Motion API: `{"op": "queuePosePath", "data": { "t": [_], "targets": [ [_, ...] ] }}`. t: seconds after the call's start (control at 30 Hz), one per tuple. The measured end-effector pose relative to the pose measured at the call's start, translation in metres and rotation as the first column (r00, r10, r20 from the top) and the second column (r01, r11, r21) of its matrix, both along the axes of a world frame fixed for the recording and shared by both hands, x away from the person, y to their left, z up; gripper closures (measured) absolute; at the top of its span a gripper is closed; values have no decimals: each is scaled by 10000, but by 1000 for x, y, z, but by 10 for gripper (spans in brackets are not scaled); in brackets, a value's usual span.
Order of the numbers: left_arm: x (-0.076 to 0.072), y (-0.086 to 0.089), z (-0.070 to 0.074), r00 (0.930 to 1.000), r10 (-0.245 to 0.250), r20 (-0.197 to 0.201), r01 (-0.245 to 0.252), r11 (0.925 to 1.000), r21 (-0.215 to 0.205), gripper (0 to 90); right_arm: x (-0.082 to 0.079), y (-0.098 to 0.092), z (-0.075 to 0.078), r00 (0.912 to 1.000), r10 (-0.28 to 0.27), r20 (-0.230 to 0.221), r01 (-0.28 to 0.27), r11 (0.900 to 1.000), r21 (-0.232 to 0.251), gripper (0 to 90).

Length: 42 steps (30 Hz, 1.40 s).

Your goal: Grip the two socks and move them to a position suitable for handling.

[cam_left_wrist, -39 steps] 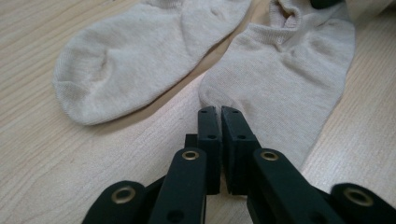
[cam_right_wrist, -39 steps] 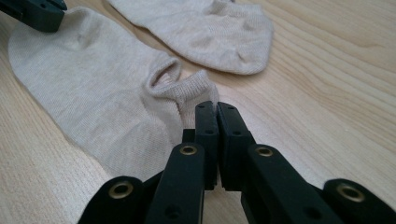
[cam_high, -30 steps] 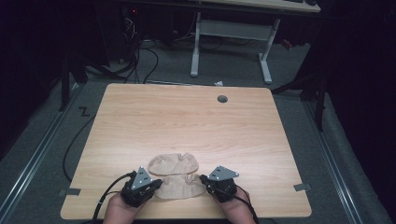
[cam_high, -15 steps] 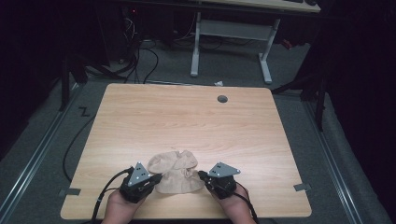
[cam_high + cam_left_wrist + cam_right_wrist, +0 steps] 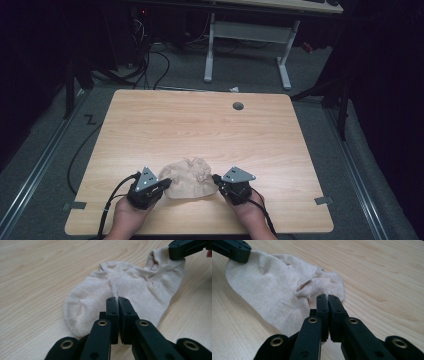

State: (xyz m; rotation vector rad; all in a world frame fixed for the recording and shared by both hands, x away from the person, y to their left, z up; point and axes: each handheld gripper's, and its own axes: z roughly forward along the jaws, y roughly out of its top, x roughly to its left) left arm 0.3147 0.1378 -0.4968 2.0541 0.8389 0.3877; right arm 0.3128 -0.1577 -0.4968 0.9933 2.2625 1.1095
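Two beige socks (image 5: 187, 178) lie overlapped near your edge of the wooden table (image 5: 200, 125), between your hands, and you have one pinch on each end. The left gripper (image 5: 117, 299) has its jaws pressed together on a fold of knit in the middle of one end; the right gripper (image 5: 327, 297) is clamped the same way beside a ribbed cuff (image 5: 308, 288).

Risk one: each pinch appears to take only a thin fold of fabric. If you lift or pull apart briskly, the knit may stretch and slide out of the pads.

Risk two: I cannot tell whether either pinch catches one layer or both. If both, separating or folding would drag the pair together and bunch them.

Risk three: the socks sit close to the near edge; a dropped end could trail off it.
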Motion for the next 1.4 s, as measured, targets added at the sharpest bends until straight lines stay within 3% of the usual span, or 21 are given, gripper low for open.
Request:
{"op": "queuePosePath", "data": {
  "t": [0.33,0.53,0.97,1.23,1.4],
  "targets": [
    [12,9,3,9990,420,149,-418,9990,-131,874,14,10,4,9997,-19,249,22,9999,-139,879],
    [25,18,2,9956,930,111,-926,9951,-339,874,35,19,6,9997,-142,180,143,9999,-52,879],
    [31,22,-1,9945,1048,-60,-1049,9939,-329,874,65,28,-2,9993,-350,-114,349,9993,-103,879],
    [31,18,-9,9955,904,-289,-902,9959,94,874,72,27,-7,9984,-464,-322,461,9989,-116,879],
    [36,19,-17,9935,1024,-504,-1000,9939,472,874,77,31,-15,9980,-389,-496,370,9986,-379,878]
  ]
}}
